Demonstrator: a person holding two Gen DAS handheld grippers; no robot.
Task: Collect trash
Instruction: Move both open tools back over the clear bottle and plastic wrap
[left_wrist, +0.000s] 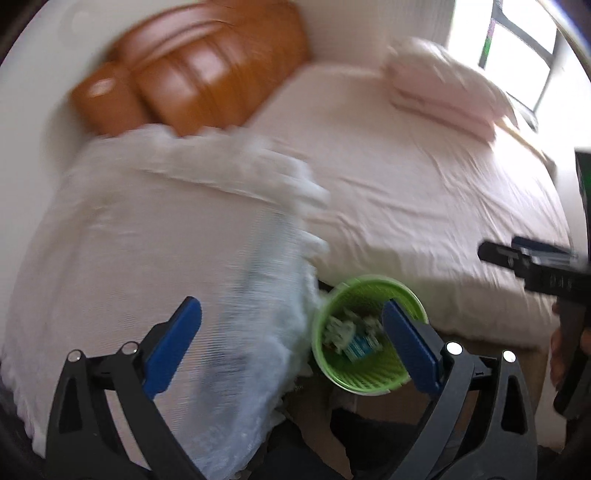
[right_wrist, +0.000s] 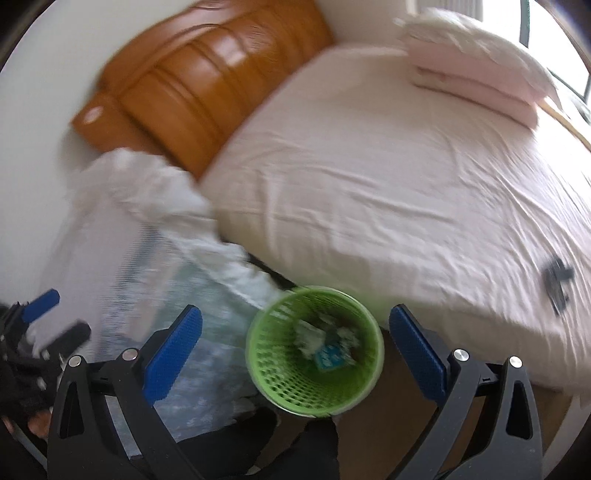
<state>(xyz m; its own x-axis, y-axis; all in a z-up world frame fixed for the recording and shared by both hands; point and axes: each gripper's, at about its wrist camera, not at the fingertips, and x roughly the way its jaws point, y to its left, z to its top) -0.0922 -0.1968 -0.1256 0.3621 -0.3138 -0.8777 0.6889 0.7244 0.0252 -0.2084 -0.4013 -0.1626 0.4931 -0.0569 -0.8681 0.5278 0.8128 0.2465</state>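
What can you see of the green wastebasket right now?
The green wastebasket is a round, perforated plastic bin that looks upright on the floor beside the bed, open at the top. Inside lie crumpled pale scraps and a small blue packet. A white, net-like cover hangs close on one side; blur hides whether they touch. Both the left gripper and right gripper are open above it, holding nothing.
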